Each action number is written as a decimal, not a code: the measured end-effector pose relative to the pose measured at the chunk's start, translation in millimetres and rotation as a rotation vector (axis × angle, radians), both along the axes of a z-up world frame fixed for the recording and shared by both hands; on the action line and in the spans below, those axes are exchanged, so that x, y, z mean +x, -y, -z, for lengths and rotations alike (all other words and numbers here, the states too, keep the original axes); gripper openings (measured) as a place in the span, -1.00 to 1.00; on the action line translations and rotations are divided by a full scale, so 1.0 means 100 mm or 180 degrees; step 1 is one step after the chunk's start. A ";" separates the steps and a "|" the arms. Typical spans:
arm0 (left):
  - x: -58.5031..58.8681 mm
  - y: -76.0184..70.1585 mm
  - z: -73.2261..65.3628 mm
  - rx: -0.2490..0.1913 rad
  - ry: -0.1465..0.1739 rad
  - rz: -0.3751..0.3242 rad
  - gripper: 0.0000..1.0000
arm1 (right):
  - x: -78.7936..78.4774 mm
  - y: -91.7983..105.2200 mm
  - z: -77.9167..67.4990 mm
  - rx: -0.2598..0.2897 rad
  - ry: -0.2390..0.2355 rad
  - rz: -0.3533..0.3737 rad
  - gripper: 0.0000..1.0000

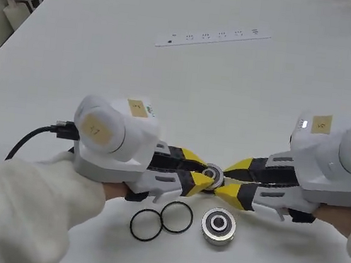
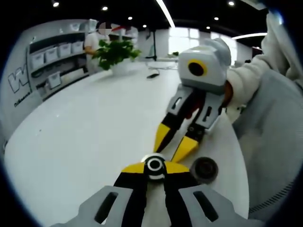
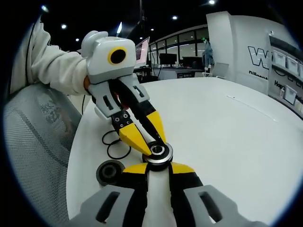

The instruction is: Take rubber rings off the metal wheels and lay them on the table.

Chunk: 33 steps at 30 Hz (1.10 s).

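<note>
Two claws — L (image 1: 203, 173), R (image 1: 220, 177) — on 1 wheel (image 1: 211, 172); tag nos. (image 1: 137, 108) blurred

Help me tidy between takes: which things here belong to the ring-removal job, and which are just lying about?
On the job: held wheel; loose wheel; rubber rings; left gripper; right gripper.
Lying about: power strip; potted plant.
</note>
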<state>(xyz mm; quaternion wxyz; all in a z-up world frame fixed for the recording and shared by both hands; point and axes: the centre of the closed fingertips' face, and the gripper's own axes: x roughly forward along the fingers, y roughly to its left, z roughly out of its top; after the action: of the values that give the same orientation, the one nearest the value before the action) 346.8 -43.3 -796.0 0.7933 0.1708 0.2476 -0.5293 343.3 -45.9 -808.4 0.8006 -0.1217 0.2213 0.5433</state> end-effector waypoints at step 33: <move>-0.01 0.00 0.01 0.0007 0.0055 0.0001 -0.75 | 0.15 0.13 -0.06 0.0707 -0.1183 0.0991 -1.00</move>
<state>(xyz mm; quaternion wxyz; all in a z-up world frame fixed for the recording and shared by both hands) 345.4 -43.2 -797.1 0.7951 0.1763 0.2413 -0.5277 358.1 -58.6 -802.0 0.8286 0.1043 0.3196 0.4476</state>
